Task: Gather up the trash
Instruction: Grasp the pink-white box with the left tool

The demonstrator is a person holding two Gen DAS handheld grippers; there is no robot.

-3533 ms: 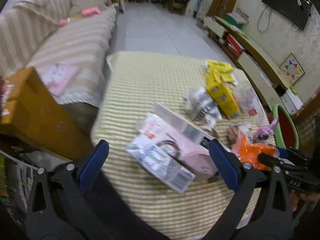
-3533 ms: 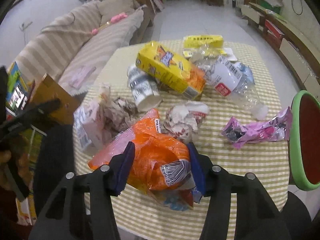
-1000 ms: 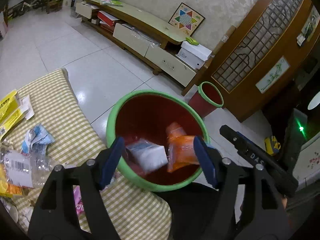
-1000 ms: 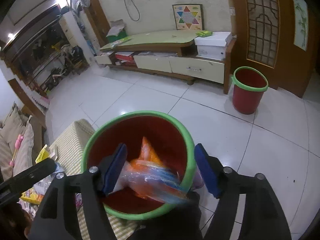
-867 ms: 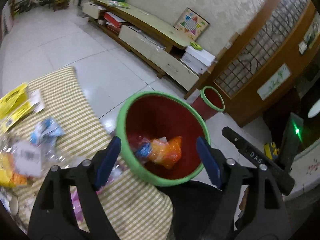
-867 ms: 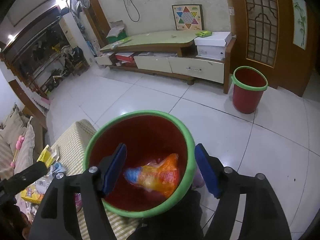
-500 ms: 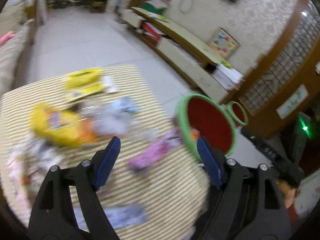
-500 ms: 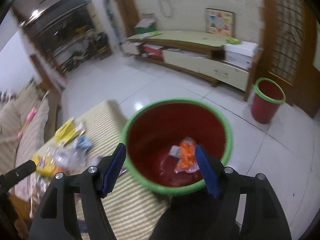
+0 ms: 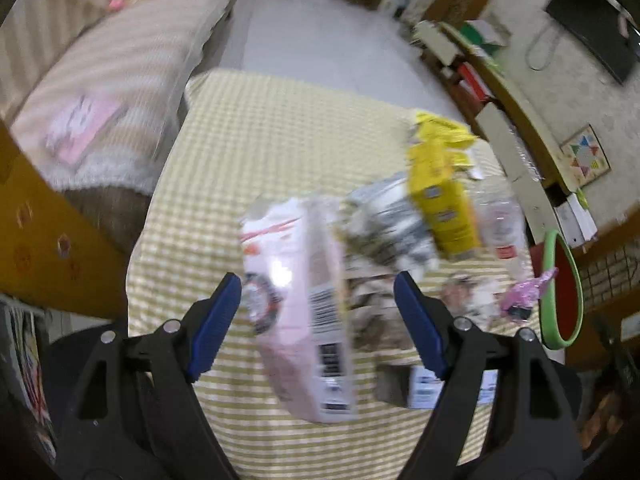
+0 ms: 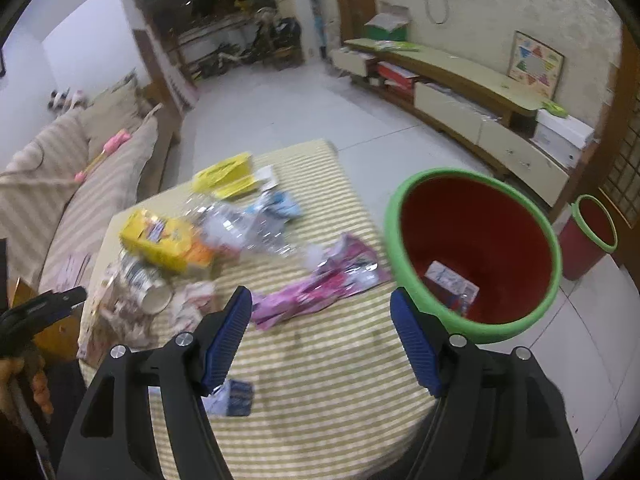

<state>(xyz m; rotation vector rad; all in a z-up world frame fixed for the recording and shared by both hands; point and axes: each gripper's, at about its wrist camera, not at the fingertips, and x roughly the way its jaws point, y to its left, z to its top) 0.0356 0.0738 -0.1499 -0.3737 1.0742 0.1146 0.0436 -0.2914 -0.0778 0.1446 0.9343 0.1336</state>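
Observation:
Trash lies on the striped table (image 9: 260,140): a pink pack (image 9: 296,300), a yellow carton (image 9: 440,200), a clear bottle (image 9: 500,224), crumpled paper (image 9: 368,308). My left gripper (image 9: 318,320) hovers open over the pink pack, which its pads do not touch. My right gripper (image 10: 322,332) is open and empty above a pink wrapper (image 10: 320,284). The green-rimmed red bin (image 10: 400,200) stands at the table's right edge with a white pack (image 10: 452,284) inside. The yellow carton (image 10: 164,244) and a paper cup (image 10: 148,288) lie farther left.
A small blue-and-white packet (image 10: 236,398) lies near the table's front edge. A second red bin (image 10: 592,232) stands on the floor by a low cabinet (image 10: 480,120). A striped sofa (image 9: 120,60) runs along the table's left side. The left view is blurred.
Both grippers have swung from over the bin back to the table. The orange bag and the white pack that fell from them lie in the bin. Both sets of jaws stay empty.

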